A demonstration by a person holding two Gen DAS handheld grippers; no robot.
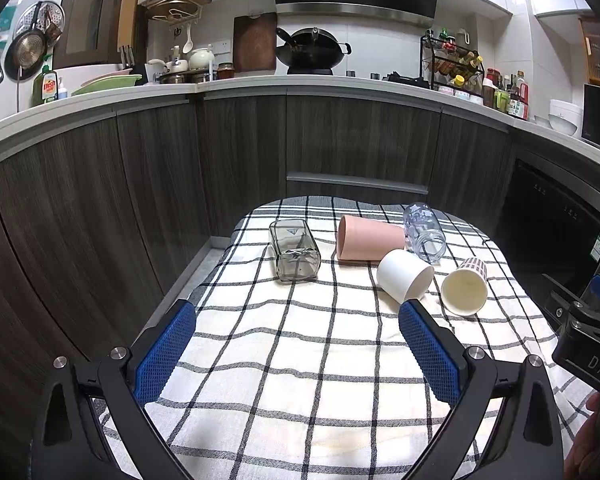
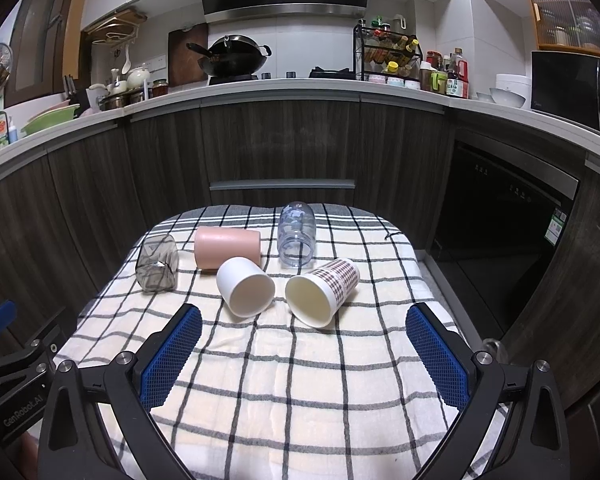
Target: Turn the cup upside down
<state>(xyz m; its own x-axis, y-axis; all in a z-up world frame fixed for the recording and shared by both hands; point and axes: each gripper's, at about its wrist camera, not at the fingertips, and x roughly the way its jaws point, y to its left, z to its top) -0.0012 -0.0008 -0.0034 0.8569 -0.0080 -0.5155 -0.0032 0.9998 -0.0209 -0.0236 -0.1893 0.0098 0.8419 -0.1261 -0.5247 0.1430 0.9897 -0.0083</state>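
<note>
Cups (image 2: pixel 246 286) lie toppled beyond both wide-spread, empty grippers: left gripper (image 1: pixel 298 310), right gripper (image 2: pixel 304 314).

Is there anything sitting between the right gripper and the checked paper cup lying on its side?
Nothing visible. The right gripper is open and faces the checked paper cup across bare checked cloth. The plain white cup lies just left of it, close but off the direct line.
</note>
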